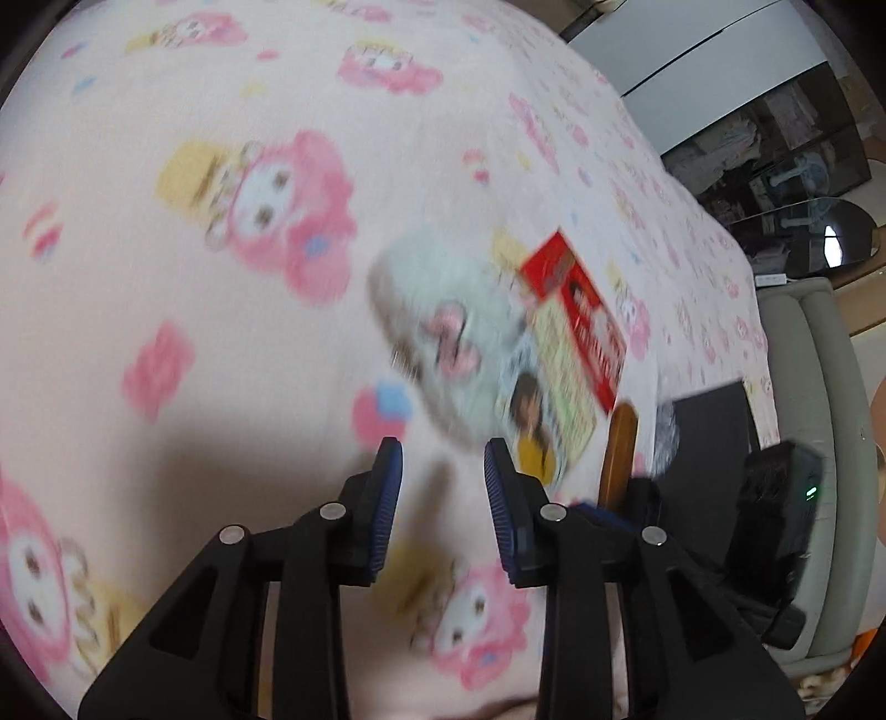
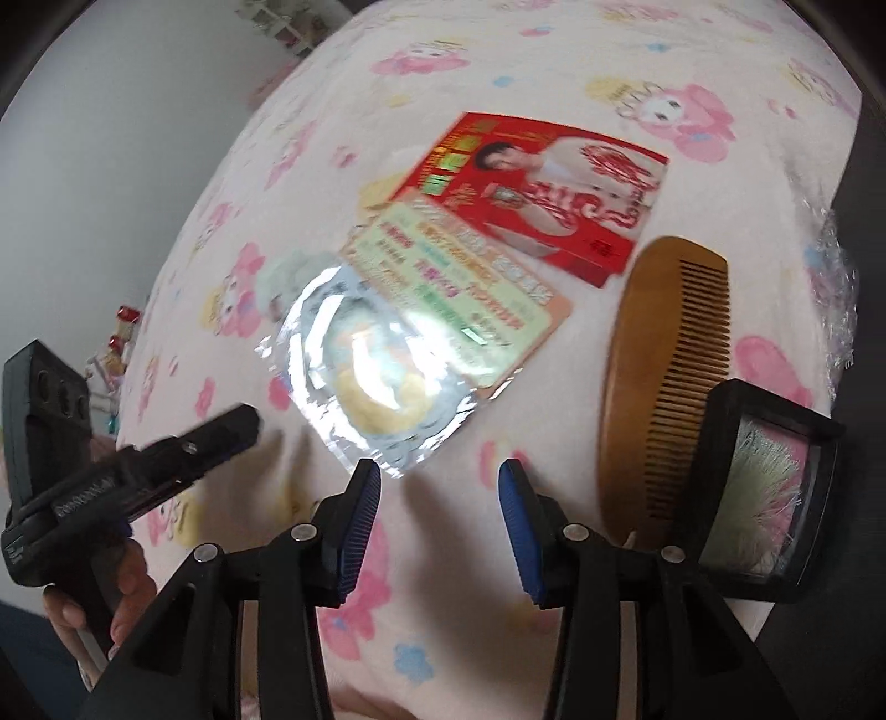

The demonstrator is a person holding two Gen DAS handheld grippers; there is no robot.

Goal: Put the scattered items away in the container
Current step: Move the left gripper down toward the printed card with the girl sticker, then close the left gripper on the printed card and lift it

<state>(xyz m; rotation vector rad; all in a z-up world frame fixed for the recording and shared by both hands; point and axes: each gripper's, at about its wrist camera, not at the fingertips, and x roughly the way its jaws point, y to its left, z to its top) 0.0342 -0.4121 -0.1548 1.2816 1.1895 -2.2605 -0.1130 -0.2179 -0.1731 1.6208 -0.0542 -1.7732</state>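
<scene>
Nearest, the right gripper [image 2: 440, 498] hovers over a pink cartoon-print bedsheet [image 2: 498, 50], its blue-padded jaws spread apart with nothing between them. To its left, the left gripper [image 2: 243, 423], held by a hand [image 2: 116, 598], also shows parted, empty jaws in its own view. Just beyond the right gripper lies a shiny foil-wrapped packet [image 2: 371, 382]. A wooden comb [image 2: 659, 376] lies to the right, beside a black-framed box [image 2: 769, 493] holding pale fibres. Farther off, a green card [image 2: 459, 288] overlaps the packet, and a red card [image 2: 542, 188] lies behind it.
</scene>
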